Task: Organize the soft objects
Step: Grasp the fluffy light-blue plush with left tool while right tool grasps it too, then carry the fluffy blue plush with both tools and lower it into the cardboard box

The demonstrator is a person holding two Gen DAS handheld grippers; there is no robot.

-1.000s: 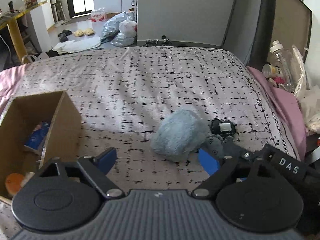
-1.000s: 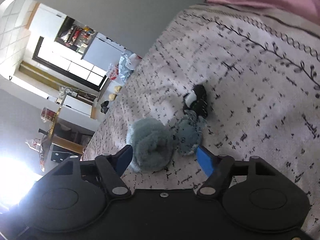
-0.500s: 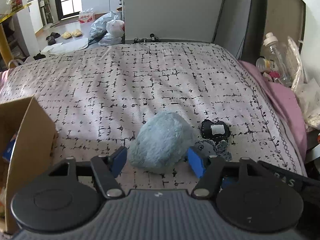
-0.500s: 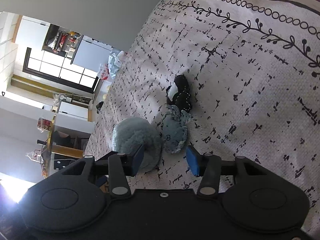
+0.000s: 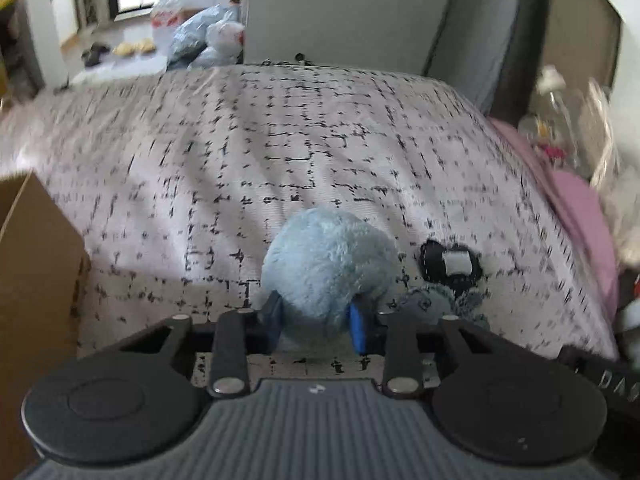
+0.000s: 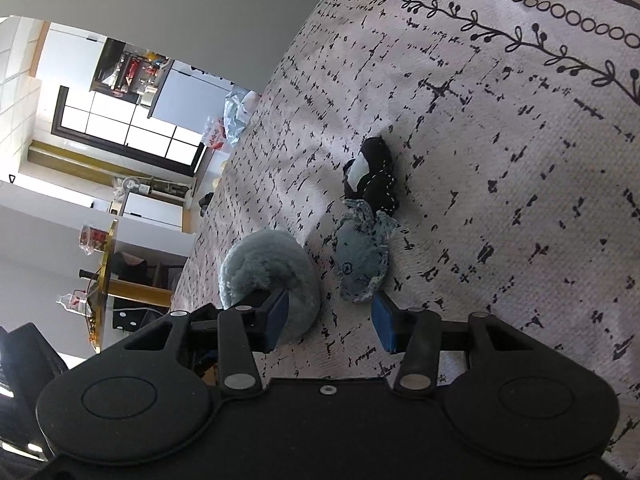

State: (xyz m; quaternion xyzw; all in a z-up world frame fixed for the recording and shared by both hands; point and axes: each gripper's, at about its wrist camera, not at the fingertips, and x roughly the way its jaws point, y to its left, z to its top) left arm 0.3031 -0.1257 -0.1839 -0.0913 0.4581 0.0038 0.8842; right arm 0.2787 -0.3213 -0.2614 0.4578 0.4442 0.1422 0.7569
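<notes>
A fluffy light-blue plush ball lies on the patterned bed cover. My left gripper has its jaws closing on the ball's near side, and both blue pads sink into the fur. Right of the ball lie a small grey-blue stuffed toy and a black-and-white soft toy. In the right wrist view, my right gripper stands open just short of the grey-blue toy, with nothing between its pads. Its left pad overlaps the plush ball. The black-and-white toy lies beyond.
An open cardboard box stands on the bed at the left. A pink pillow and a blurred plastic bottle line the right side. A grey wall rises past the bed's far edge.
My left gripper came down and forward onto the plush ball and narrowed its jaws around it. The box slid toward the left edge. My right gripper's jaws narrowed and neared the grey-blue toy.
</notes>
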